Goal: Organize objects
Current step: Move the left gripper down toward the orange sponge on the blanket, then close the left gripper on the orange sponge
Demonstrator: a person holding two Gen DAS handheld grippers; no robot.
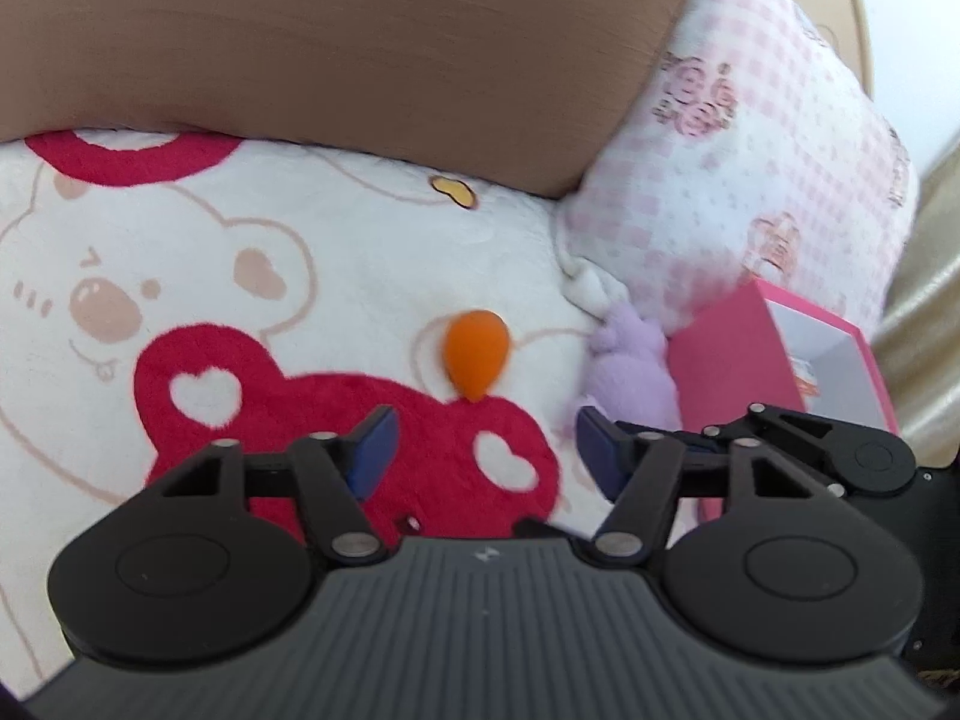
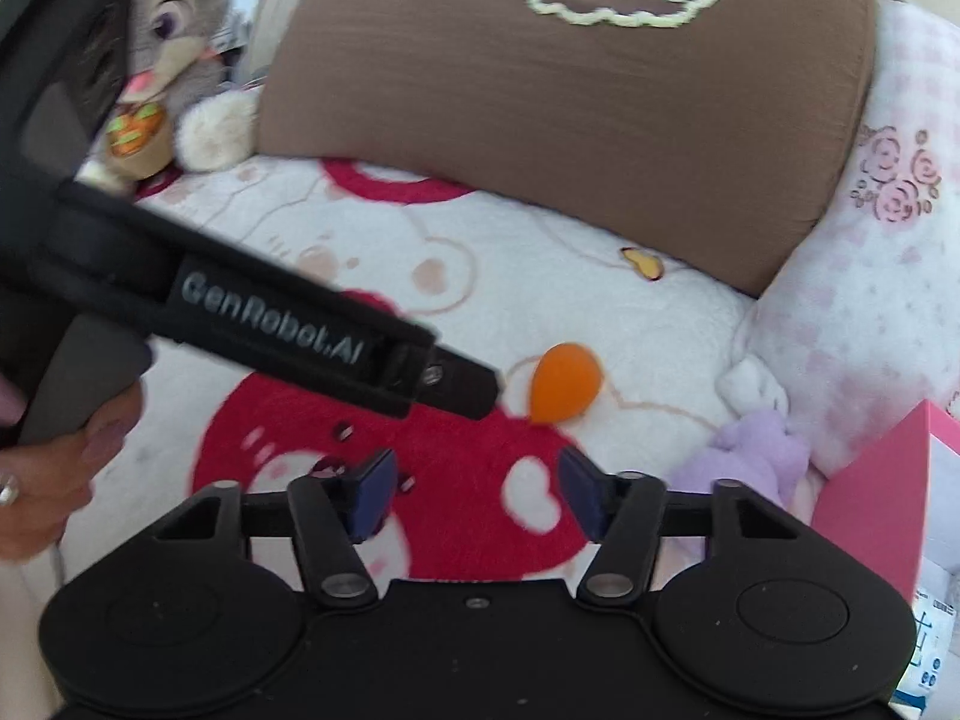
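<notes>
**Orange egg-shaped sponge lies loose on the bear blanket, both claws spread above it**

Orange sponge [image 1: 476, 360] aside, start with the biggest thing before you: the white plush blanket [image 1: 336, 252] printed with bears and red hearts, which covers the bed under both claws. At its far edge a brown cushion [image 2: 564, 108] with a stitched cloud outline rests on the blanket, and a pink-checked pillow with rose prints [image 1: 738, 180] leans against the cushion's right side. To the far left in your right wrist view sits a grey plush rabbit [image 2: 171, 42].

A pink box [image 1: 738, 366] stands at the right edge of the blanket, its open face turned toward you; the inside looks pale grey, and what it holds cannot be made out. A lilac plush toy [image 1: 633, 372] lies just beside the box on its left, outside it, below the pillow's corner.

Your left claw [image 1: 486, 456] has its blue pads apart with nothing between them; the sponge sits just beyond the gap, untouched, with its narrow end pointing toward you. Your right claw [image 2: 477, 495] is likewise spread and empty, with the sponge ahead and slightly to its right. In the right wrist view your left hand [image 2: 54, 474] grips the left claw's handle, and that claw's tip reaches close to the sponge.
</notes>
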